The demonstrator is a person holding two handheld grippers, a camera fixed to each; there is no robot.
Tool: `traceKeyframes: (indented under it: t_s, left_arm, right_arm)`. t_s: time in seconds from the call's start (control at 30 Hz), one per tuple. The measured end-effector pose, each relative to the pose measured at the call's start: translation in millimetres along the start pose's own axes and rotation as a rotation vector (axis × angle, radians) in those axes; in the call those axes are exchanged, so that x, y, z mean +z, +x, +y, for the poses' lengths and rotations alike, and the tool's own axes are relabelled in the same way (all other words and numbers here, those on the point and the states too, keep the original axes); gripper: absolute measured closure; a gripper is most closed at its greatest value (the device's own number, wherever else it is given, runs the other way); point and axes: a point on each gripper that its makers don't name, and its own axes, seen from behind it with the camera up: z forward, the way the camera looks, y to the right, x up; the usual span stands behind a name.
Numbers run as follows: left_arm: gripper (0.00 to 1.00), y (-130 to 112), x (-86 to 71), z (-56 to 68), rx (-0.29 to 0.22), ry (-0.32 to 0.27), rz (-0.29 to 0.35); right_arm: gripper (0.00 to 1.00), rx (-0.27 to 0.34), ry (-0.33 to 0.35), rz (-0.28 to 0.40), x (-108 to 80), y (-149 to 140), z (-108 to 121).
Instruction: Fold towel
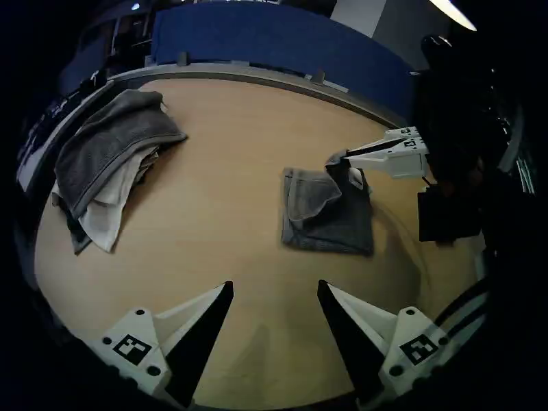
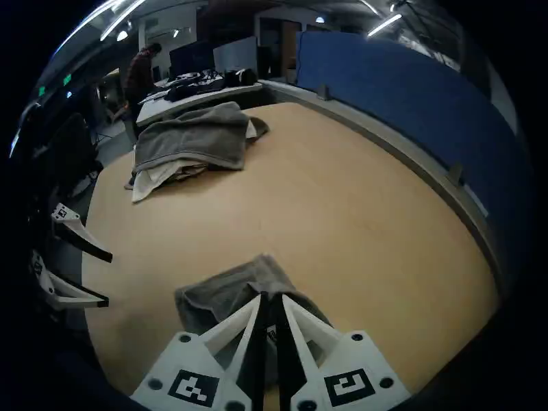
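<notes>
1. We find the small grey towel (image 1: 329, 222) lying folded near the middle of the counter (image 1: 226, 226). It is well apart from a loose heap of towels (image 1: 109, 154) at the far side.
2. The right gripper (image 2: 272, 298) has its fingers pressed together on a raised flap of the towel, and the flap stands above the lower layers.
3. The left gripper (image 1: 274, 284) hangs spread above bare counter, holding nothing.
4. We judge a fold is in hand. To do it well, carry the flap low and straight across, match edge to edge, and release only once it lies flat. The left gripper could pin the lower layers against dragging.
</notes>
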Motion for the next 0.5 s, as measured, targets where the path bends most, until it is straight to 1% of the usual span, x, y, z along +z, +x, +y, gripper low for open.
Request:
traceKeyframes:
  t_s: [0.2, 0.27, 0.33, 0.47, 0.5]
  left_arm:
    - [0.09, -2.4, 2.5, -3.2, -0.005, 0.002, -0.001]
    - [0.09, -2.1, 3.3, -4.1, -0.008, 0.001, 0.000]
    - [0.09, -1.6, 4.5, -5.1, -0.009, 0.001, 0.000]
    - [0.09, 0.5, 5.7, -5.8, -0.008, 0.000, -0.001]
    - [0.09, 1.3, 5.7, -5.6, -0.006, 0.000, -0.001]
  right_arm:
    - [0.92, 0.006, -0.003, -0.013, 10.9, -1.5, 1.5]
    - [0.88, 0.007, -0.005, -0.014, 12.5, -1.7, 1.5]
    - [0.81, 0.003, -0.010, -0.015, 12.7, -2.0, 1.8]
    - [0.58, -0.007, -0.019, -0.017, 11.6, -2.5, 2.8]
    - [0.55, -0.009, -0.019, -0.016, 11.3, -2.7, 2.5]
